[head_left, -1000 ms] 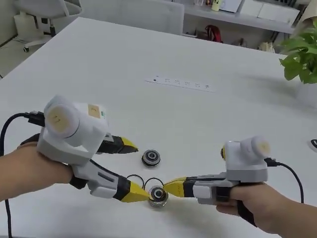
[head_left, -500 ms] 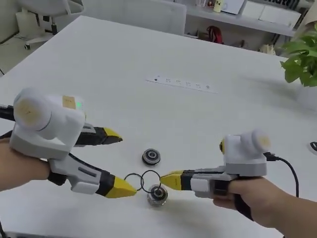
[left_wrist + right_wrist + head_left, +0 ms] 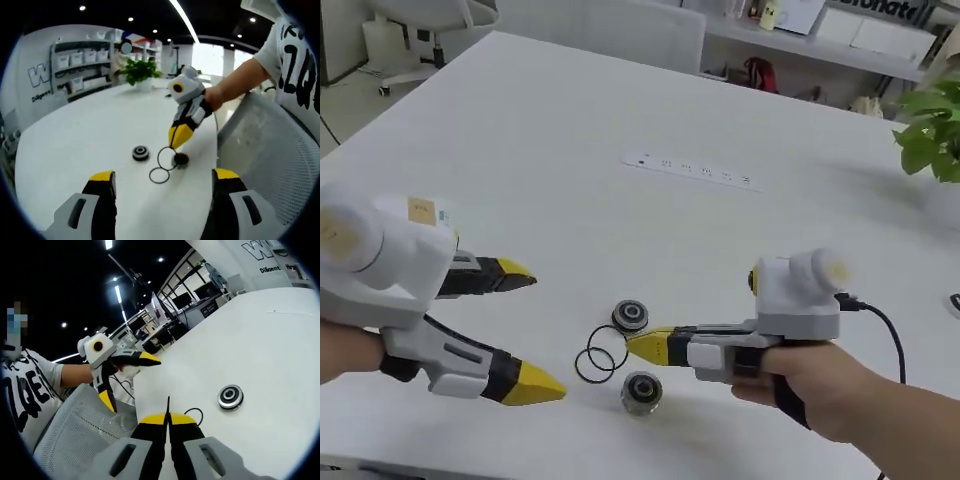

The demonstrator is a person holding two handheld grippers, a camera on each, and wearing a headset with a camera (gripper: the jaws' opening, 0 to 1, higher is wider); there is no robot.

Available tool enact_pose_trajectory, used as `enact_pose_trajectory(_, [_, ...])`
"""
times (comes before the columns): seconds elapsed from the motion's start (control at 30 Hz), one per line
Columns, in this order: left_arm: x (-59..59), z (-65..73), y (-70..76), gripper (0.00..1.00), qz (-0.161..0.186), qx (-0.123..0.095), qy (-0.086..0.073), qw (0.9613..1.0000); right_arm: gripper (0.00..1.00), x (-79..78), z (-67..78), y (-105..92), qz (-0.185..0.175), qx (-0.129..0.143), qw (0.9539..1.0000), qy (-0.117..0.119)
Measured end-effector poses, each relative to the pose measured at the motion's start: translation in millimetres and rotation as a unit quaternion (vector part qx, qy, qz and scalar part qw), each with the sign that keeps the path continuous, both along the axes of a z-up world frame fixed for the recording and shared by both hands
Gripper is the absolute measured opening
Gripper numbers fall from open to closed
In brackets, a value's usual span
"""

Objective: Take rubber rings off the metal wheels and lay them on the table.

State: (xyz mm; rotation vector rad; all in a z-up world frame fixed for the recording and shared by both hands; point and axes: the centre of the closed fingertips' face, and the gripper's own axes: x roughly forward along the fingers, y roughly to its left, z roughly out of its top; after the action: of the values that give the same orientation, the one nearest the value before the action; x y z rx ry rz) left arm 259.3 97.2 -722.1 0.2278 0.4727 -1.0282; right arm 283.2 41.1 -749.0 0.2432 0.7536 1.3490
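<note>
Two small metal wheels lie on the white table [image 3: 570, 150]. The far wheel [image 3: 630, 315] [image 3: 140, 152] [image 3: 230, 396] has a black band around it. The near wheel [image 3: 641, 390] [image 3: 180, 159] is bare metal. My right gripper [image 3: 635, 343] [image 3: 168, 416] is shut on a thin black rubber ring [image 3: 610, 340] [image 3: 167, 156], which shows edge-on between its jaws. Its tip hovers between the two wheels. A second rubber ring [image 3: 592, 366] [image 3: 159, 175] lies flat on the table beside it. My left gripper [image 3: 530, 332] [image 3: 162, 175] stands wide open to the left, holding nothing.
A white power strip [image 3: 685, 168] lies further back on the table. A green plant [image 3: 930, 140] stands at the far right. The right gripper's cable [image 3: 885, 330] trails to the right. A mesh chair [image 3: 260, 145] is at the near table edge.
My left gripper has drawn back to the left, away from the near wheel. The right gripper has moved left off that wheel with a ring, and two rings now show loose.
</note>
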Motion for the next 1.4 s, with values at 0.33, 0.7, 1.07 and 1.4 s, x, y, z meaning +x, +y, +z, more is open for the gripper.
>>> enact_pose_trajectory(0.33, [2.5,-0.8,15.1,0.8,0.021,0.006,-0.001,0.9998,0.0,0.7,-8.5,15.2,0.01,-0.013,0.9999,-0.001])
enact_pose_trajectory(0.7, [3.8,-4.4,21.7,0.8,0.029,0.011,0.003,0.9995,0.0,0.2,-24.3,25.1,0.015,-0.033,0.9993,-0.006])
enact_pose_trajectory(1.07, [7.4,-7.3,22.0,0.8,0.032,0.009,0.007,0.9994,0.0,4.7,-36.7,26.9,0.016,-0.051,0.9982,-0.027])
enact_pose_trajectory(1.4, [12.1,-8.9,21.3,0.8,0.032,0.008,0.008,0.9994,0.1,3.2,-41.9,25.2,0.032,-0.076,0.9948,-0.059])
